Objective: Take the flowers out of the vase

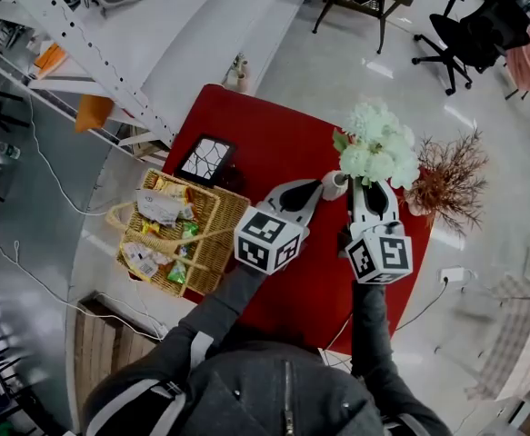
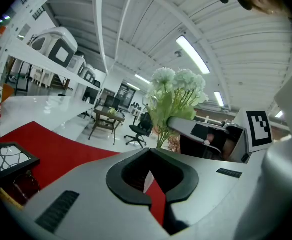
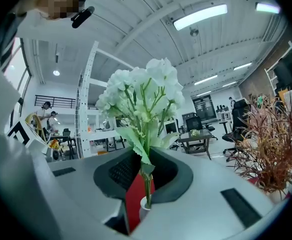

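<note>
White flowers stand with their green stems in a small white vase at the far side of the red table. My right gripper is shut on the stems just above the vase mouth, and the stem ends still reach into it. In the right gripper view the blooms rise above the right gripper. My left gripper is shut on the vase from the left. In the left gripper view the left gripper shows only a white sliver of the vase between its jaws.
A bunch of dried reddish branches stands just right of the flowers, close to my right gripper. A wicker basket of packets hangs over the table's left edge, with a black picture frame behind it. White shelving runs along the left.
</note>
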`<action>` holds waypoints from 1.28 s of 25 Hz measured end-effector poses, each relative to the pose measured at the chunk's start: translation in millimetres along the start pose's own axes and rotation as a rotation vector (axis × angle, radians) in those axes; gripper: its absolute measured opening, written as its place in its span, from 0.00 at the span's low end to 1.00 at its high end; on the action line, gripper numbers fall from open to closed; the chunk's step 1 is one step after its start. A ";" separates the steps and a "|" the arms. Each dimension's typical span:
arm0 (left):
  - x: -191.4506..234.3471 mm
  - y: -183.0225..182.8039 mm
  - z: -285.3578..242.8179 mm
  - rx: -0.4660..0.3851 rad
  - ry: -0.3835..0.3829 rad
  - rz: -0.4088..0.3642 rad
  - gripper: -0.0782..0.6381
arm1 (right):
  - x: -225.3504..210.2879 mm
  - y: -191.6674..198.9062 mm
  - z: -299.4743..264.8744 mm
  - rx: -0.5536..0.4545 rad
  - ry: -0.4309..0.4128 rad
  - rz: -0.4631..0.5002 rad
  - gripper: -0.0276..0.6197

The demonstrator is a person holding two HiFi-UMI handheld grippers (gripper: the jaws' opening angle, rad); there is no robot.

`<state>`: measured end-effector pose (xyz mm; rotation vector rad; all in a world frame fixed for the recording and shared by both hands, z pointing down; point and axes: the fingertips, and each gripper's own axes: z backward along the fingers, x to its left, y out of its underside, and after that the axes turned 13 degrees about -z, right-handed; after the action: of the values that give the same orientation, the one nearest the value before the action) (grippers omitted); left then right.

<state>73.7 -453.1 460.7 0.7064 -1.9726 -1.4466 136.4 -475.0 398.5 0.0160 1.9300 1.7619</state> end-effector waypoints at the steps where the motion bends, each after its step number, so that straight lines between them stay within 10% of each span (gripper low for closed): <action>1: -1.6 -0.8 0.9 0.000 0.002 -0.001 0.12 | 0.4 -1.9 1.2 -0.003 0.002 -0.001 0.12; 32: -40.3 -16.2 31.9 -0.022 0.007 -0.031 0.12 | 16.4 -63.1 39.0 -0.141 0.004 -0.003 0.11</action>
<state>79.5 -408.1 431.7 0.7342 -1.9455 -1.4795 158.0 -442.9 333.1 -0.0410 1.8035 1.8927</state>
